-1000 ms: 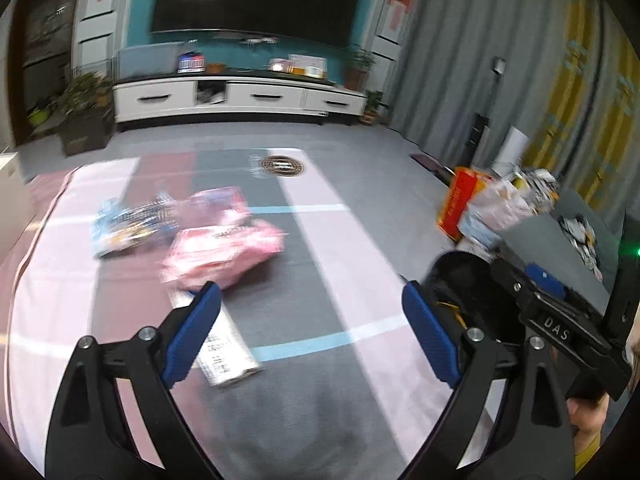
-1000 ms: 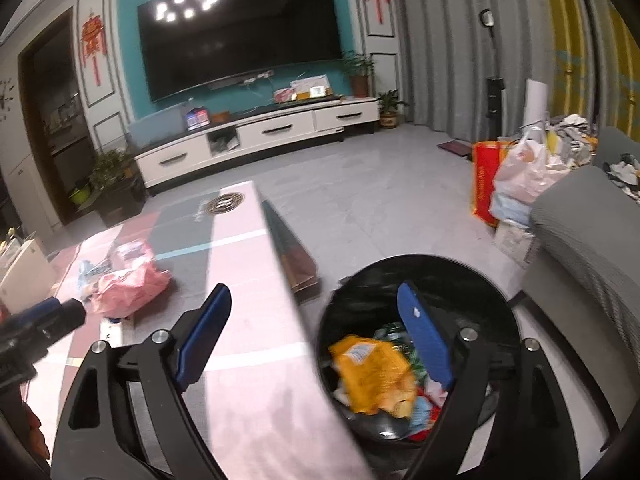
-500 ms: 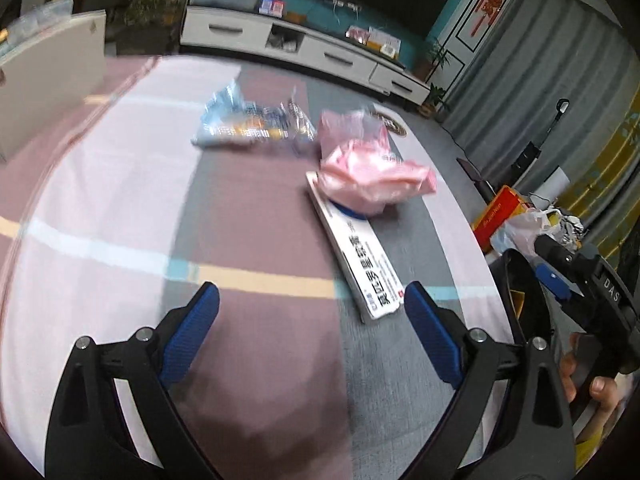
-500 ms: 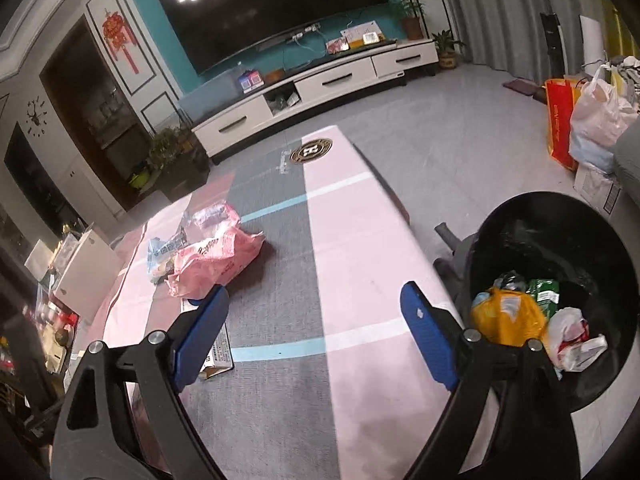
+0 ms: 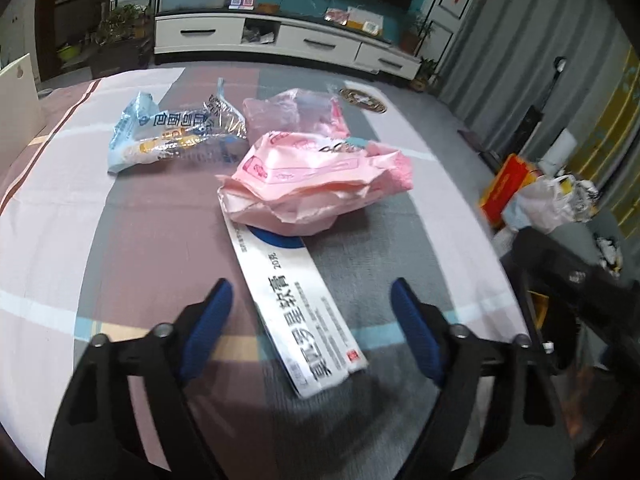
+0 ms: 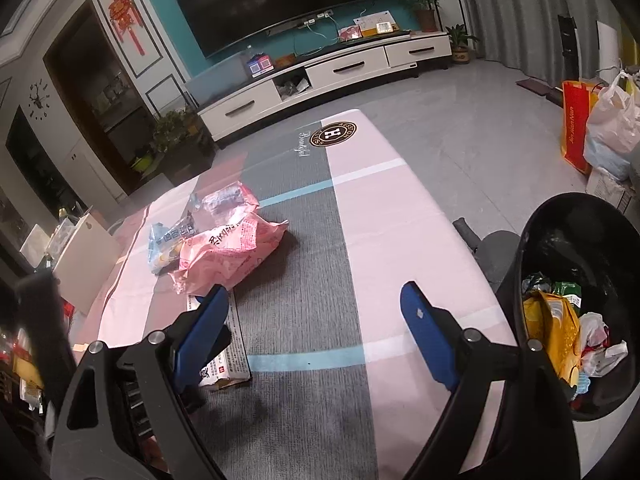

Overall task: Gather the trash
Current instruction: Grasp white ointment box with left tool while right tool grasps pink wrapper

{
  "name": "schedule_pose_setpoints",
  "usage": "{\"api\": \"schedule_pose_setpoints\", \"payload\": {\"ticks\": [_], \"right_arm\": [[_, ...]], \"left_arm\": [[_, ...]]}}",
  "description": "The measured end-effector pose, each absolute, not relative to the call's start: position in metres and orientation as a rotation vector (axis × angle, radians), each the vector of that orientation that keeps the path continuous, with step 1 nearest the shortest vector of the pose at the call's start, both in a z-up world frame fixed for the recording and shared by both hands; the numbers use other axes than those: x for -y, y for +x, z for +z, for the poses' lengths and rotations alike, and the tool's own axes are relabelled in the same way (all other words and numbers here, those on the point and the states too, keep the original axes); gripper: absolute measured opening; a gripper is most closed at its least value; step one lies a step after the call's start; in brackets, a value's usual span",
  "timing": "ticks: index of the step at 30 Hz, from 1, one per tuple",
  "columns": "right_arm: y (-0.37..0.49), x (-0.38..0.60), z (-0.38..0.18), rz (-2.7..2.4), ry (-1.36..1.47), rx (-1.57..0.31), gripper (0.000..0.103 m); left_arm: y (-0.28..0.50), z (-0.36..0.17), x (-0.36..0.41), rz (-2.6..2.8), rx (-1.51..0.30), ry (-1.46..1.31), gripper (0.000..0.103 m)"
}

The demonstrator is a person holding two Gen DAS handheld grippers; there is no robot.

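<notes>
A long white carton (image 5: 296,304) lies on the striped tablecloth, its far end under a crumpled pink bag (image 5: 316,184). Behind lie a second pink bag (image 5: 296,114) and a blue-and-silver wrapper (image 5: 172,136). My left gripper (image 5: 310,300) hovers low over the carton, which lies between its blue pads without touching them; its jaws are closing. My right gripper (image 6: 316,296) is open and empty above the cloth, to the right of the carton (image 6: 230,348) and pink bag (image 6: 228,256). The black bin (image 6: 532,240), with several pieces of trash inside, stands off the table's right edge.
The table (image 6: 400,220) ends at the right by the bin. A white board (image 6: 84,256) stands at its left edge. Shopping bags (image 6: 600,132) sit on the floor at the far right, and a white TV cabinet (image 6: 320,76) lines the back wall.
The left gripper has dropped toward the white carton and its jaws have narrowed. The right gripper's view has swung left, from over the bin to over the table.
</notes>
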State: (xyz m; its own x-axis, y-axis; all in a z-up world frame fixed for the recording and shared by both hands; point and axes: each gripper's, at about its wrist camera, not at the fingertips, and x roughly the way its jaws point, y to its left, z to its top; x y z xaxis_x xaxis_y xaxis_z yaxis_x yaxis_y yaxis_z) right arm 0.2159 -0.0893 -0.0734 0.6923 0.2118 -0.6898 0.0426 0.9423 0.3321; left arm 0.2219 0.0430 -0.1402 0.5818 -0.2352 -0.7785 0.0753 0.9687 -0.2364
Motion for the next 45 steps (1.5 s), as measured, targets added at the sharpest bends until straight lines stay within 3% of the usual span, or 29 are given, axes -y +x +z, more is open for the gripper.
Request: {"api": "schedule_pose_setpoints", "payload": {"ticks": [4, 6, 12, 22, 34, 39, 41, 45], "right_arm": [[0.217, 0.097, -0.075, 0.096, 0.388, -0.806, 0.086], [0.218, 0.1, -0.076, 0.104, 0.412, -0.811, 0.086], [0.227, 0.097, -0.086, 0.148, 0.444, -0.845, 0.086], [0.255, 0.084, -0.118, 0.291, 0.669, -0.935, 0.086], [0.264, 0.053, -0.13, 0.283, 0.65, -0.967, 0.084], [0.266, 0.043, -0.134, 0.28, 0.591, -0.987, 0.033], [0.264, 0.044, -0.135, 0.272, 0.586, -0.991, 0.017], [0.26, 0.048, -0.127, 0.26, 0.575, -0.961, 0.01]], "left_arm": [[0.23, -0.151, -0.044, -0.144, -0.961, -0.184, 0.066], [0.229, -0.15, -0.046, -0.14, -0.953, -0.186, 0.047], [0.216, -0.148, -0.069, -0.198, -0.956, -0.249, 0.038], [0.17, -0.122, -0.135, -0.18, -0.915, -0.402, 0.038], [0.171, -0.116, -0.15, -0.193, -0.887, -0.449, 0.038], [0.171, -0.116, -0.156, -0.192, -0.884, -0.451, 0.036], [0.171, -0.116, -0.154, -0.199, -0.884, -0.439, 0.034], [0.174, -0.122, -0.153, -0.209, -0.903, -0.445, 0.032]]}}
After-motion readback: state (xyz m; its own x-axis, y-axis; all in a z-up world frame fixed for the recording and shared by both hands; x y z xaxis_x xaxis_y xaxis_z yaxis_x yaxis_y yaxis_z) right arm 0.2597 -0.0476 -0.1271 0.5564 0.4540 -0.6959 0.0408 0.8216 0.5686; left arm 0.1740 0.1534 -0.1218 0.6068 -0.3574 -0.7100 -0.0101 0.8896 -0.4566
